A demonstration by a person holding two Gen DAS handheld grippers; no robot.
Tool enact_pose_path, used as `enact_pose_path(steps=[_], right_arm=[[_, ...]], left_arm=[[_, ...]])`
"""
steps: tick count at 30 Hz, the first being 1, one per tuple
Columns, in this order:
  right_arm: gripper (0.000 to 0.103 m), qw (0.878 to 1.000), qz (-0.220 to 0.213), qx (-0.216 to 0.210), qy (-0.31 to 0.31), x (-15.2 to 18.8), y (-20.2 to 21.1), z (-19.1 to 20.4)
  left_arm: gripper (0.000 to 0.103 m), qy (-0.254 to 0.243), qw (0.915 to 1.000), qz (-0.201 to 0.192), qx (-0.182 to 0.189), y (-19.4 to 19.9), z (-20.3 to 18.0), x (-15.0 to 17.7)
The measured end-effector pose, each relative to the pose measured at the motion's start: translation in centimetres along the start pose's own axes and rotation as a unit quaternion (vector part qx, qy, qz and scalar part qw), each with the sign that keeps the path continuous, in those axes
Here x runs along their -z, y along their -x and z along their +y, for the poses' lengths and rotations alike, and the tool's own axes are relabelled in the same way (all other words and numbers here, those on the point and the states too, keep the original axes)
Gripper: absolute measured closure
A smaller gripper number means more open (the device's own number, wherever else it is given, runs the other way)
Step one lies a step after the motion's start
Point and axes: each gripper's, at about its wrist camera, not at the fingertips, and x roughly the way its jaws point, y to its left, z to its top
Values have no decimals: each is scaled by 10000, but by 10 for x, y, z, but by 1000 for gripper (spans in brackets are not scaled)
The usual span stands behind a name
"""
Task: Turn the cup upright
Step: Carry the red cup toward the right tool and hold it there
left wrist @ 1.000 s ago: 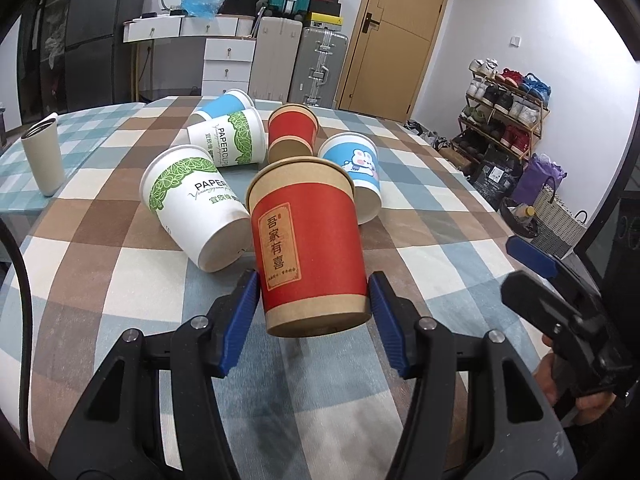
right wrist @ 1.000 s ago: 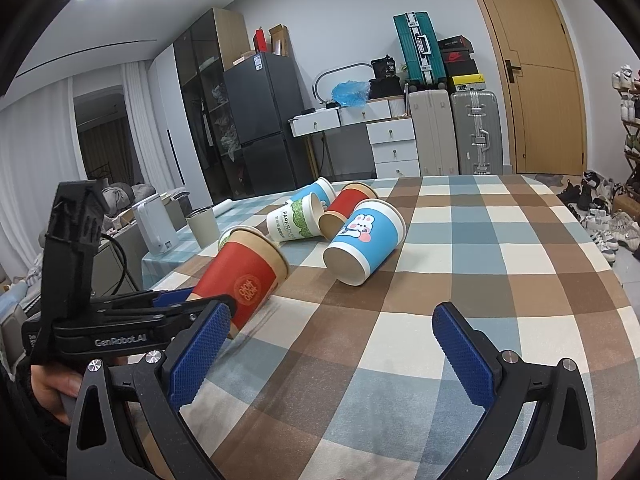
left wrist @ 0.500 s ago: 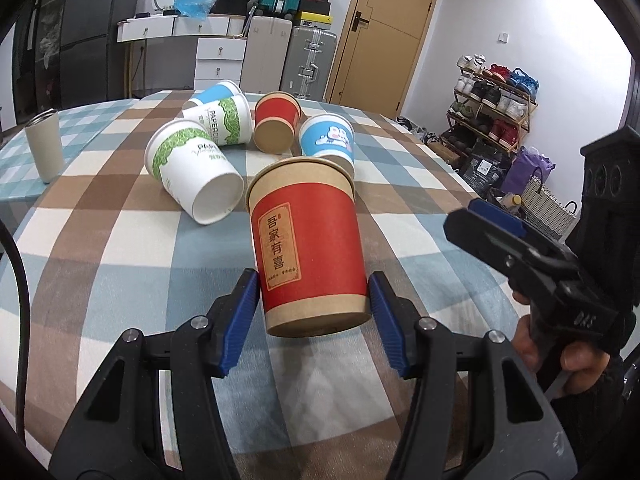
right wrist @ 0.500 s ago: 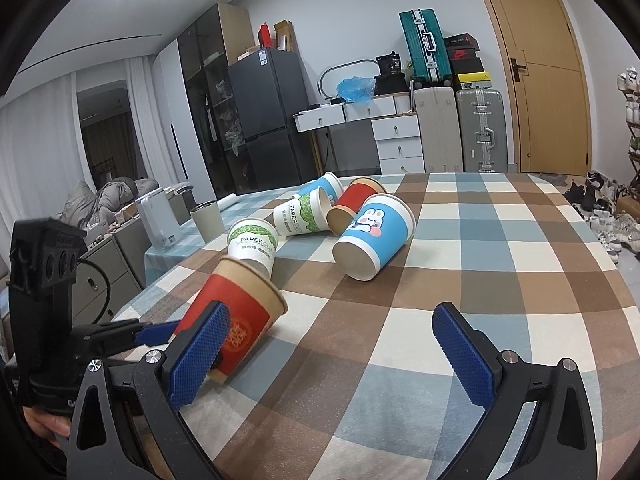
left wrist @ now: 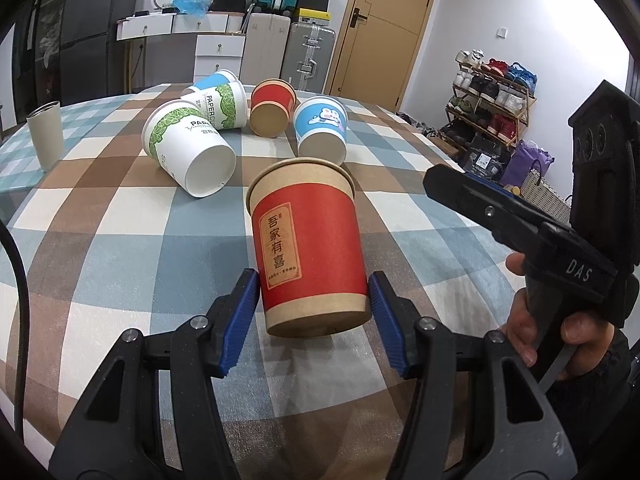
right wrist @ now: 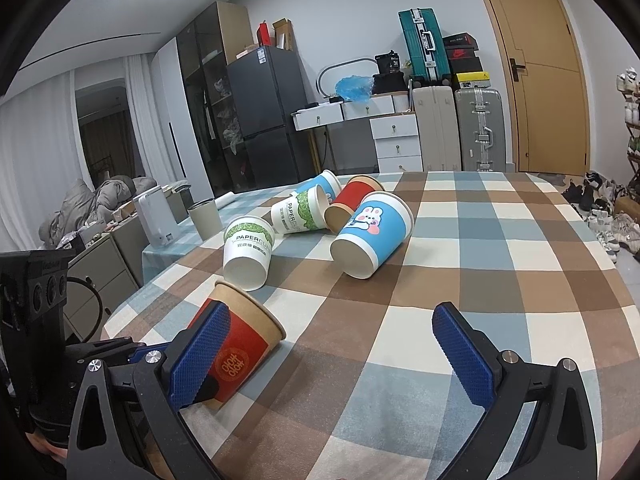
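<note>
My left gripper (left wrist: pixel 314 320) is shut on a red and brown paper cup (left wrist: pixel 310 248), gripping it near its base, mouth pointing away. In the right wrist view the same cup (right wrist: pixel 244 344) lies tilted low over the checked table (right wrist: pixel 500 264) at the near left, partly behind my right gripper's left finger. My right gripper (right wrist: pixel 332 356) is open and empty above the table's near edge. It also shows at the right of the left wrist view (left wrist: pixel 520 216), beside the held cup.
Several paper cups lie on their sides farther back: a white and green one (left wrist: pixel 188 152), a second white and green one (left wrist: pixel 218 106), a red one (left wrist: pixel 272 108), a blue rabbit one (left wrist: pixel 320 128). A grey tumbler (left wrist: pixel 45 134) stands at the far left edge.
My left gripper has pulled the red cup back toward the near edge, away from the other cups. The right gripper has come closer to it and stays open.
</note>
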Motion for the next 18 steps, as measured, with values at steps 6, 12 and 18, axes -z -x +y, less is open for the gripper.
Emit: enact_pose_path(steps=[6,12,18], right_arm=[[0,10000,-5,-9,-1,0,0,0],[0,10000,-1,-14,-48,1,1,-2],[0,10000,32,-15,-67,1,1,-3]], left_arm=[[44,30,10000,48,-28,-1,4,-1],[17,107,9997,-9,230,4,16,-9],[1,242,9991,-255,241,13,41,-21]])
